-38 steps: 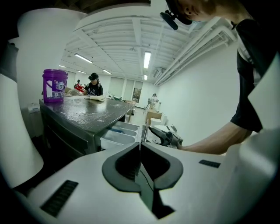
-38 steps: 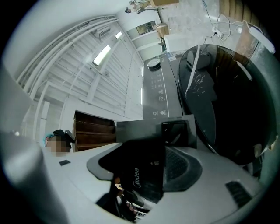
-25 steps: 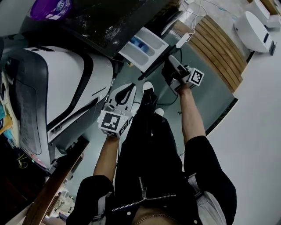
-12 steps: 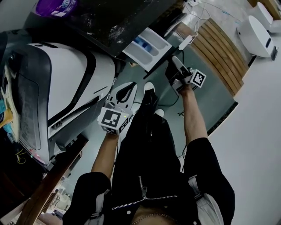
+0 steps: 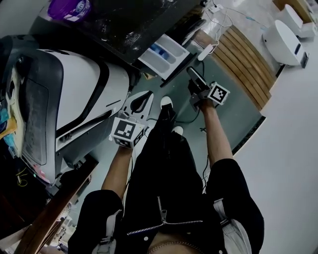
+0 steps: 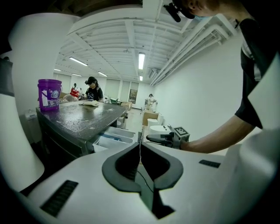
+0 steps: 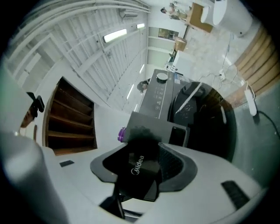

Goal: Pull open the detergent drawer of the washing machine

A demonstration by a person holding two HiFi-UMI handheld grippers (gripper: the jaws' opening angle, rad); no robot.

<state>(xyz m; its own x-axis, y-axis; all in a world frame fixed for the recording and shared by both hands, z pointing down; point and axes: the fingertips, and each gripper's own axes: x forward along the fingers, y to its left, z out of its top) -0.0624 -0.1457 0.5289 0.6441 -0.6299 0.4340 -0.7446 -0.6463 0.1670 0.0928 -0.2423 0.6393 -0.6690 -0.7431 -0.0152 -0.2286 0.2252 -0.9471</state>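
Observation:
The washing machine's white detergent drawer point(image 5: 165, 53) stands pulled out from under the dark top, with a blue compartment showing. Its dark front panel point(image 7: 139, 168), printed "Midea", lies between the jaws of my right gripper point(image 5: 193, 74) point(image 7: 142, 151). Those jaws are closing on it, and I see no firm press from the pads. My left gripper point(image 5: 138, 105) point(image 6: 140, 148) hangs lower and to the left, shut with nothing in it. From the left gripper view the drawer point(image 6: 114, 136) and the right gripper point(image 6: 157, 138) show straight ahead.
A purple bucket point(image 5: 67, 7) stands on the dark machine top point(image 5: 124, 25). A white front-loading machine point(image 5: 84, 94) fills the left. A power strip with cables point(image 5: 204, 51), a wooden slatted platform point(image 5: 243, 59) and a white appliance point(image 5: 283, 37) lie to the right.
The right gripper has rolled at the drawer's front panel and shifted slightly. The drawer stays pulled out. The left gripper has hardly moved.

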